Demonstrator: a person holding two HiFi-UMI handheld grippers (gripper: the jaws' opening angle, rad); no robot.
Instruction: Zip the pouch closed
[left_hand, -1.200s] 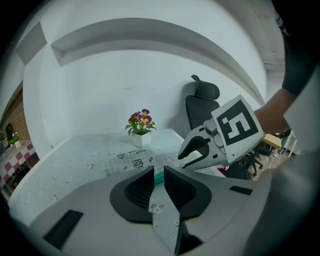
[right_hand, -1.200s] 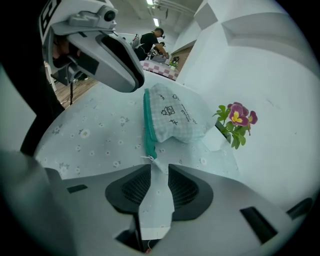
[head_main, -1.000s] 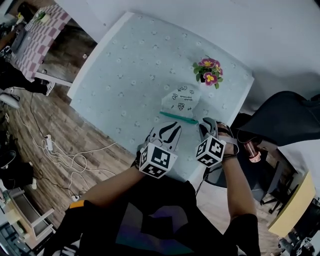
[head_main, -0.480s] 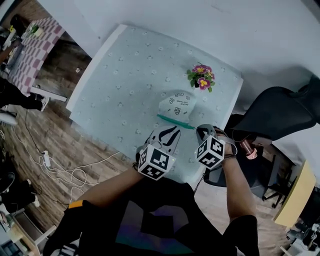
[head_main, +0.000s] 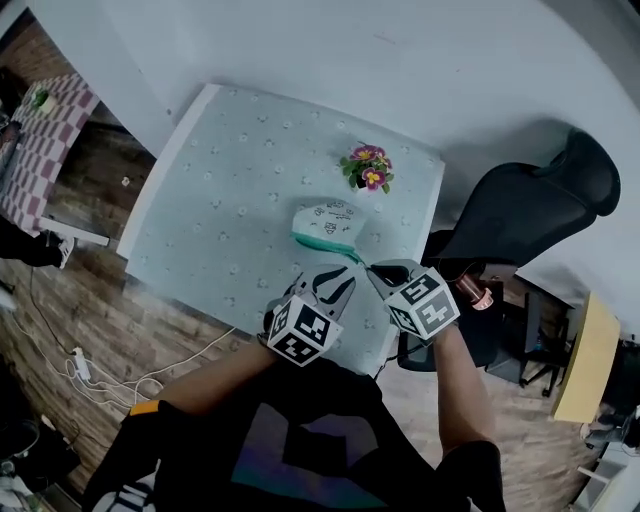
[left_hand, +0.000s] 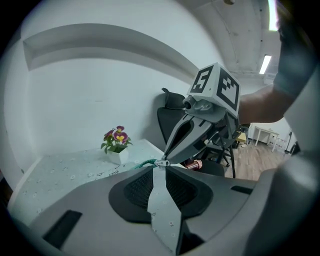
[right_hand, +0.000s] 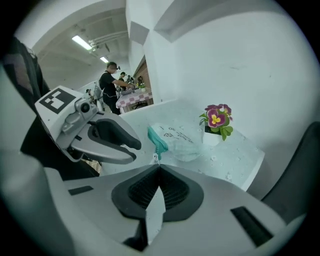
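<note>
Looks to me like this one's pretty much at the finish line. The pouch (head_main: 328, 218) is sitting on the flowery table (head_main: 215, 190), toward its near right corner, with the little potted flower (head_main: 366, 170) at about 1 o'clock from it and not touching.

The teal zipper (head_main: 320, 242) runs along the pouch's near edge, from roughly 9 o'clock round to 5 o'clock. It reads as one tight line with no gaping mouth that I can see.

The right gripper (right_hand: 157, 163) has its jaws pinched together, and the small metal zipper pull (right_hand: 156, 157) is right at the tips, at the 5 o'clock end of the teal band. So I'd say it's holding the pull.

The left gripper (left_hand: 160, 165) is also closed up. Its tips are just beside that same spot, but I can't make out anything actually caught between them. It doesn't seem to be bracing the pouch body either.

My guess is the slider is at or very near the end of its run. What's left is probably just confirming it's fully home and letting go. I can't tell from here whether a last bit of zipper remains beyond the pull, since the grippers crowd that end.
</note>
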